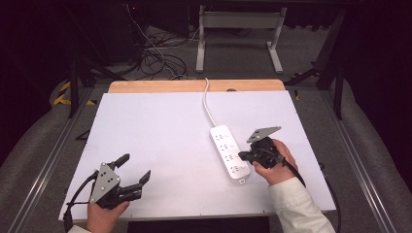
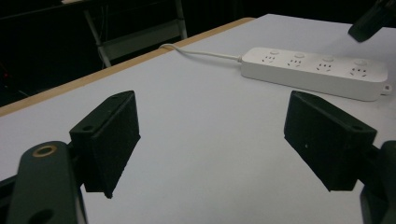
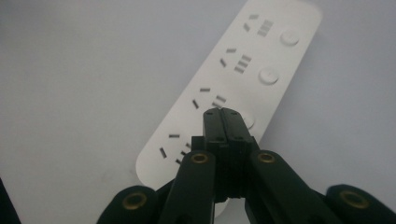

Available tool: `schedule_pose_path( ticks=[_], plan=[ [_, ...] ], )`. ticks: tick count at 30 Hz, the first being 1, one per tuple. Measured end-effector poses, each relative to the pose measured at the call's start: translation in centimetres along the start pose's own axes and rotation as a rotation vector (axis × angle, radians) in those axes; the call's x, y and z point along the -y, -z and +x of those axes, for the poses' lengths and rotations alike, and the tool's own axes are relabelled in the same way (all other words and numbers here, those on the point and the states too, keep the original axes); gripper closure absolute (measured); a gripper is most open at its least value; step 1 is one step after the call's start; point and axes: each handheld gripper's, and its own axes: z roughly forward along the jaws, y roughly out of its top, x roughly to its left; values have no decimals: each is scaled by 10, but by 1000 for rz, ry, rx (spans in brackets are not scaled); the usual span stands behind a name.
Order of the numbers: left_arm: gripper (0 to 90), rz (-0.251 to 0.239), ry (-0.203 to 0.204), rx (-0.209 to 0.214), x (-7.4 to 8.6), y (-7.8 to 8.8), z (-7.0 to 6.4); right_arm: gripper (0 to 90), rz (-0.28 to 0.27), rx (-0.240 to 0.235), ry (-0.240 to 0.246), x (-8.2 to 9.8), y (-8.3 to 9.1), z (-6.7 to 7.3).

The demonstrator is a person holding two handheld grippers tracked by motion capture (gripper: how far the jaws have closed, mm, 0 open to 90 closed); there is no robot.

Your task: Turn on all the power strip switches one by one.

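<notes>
A flat white rectangular tabletop [image 1: 160,145] carried everything, and along its far edge ran a strip of pale bare wood [image 1: 194,86]. One thing lay right on the white surface: a long white plastic power strip [image 1: 230,153] with a row of sockets and round buttons down its face, set right of centre and running roughly front to back. Its white cable [image 1: 208,104] trailed from the strip's far end across the white surface and over the wooden strip at the back edge. From the left gripper view, the strip [image 2: 314,72] lay flat on the table, its cable [image 2: 205,53] curving away toward the wooden edge.
</notes>
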Motion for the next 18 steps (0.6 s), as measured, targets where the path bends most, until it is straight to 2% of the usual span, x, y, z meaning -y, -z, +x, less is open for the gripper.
schedule_pose_path(
  ticks=[3,5,11,18],
  plan=[
    [185,3,1,-1,0,-1,0,900,-30,3,-3,-1,6,-1],
    [185,3,-5,0,0,0,-1,900,-38,20,7,1,6,0],
    [184,1,-2,-1,0,0,-1,900,-48,18,17,-1,5,1],
    [185,2,-3,0,0,0,0,900,-45,47,21,-6,-8,-1]
  ],
)
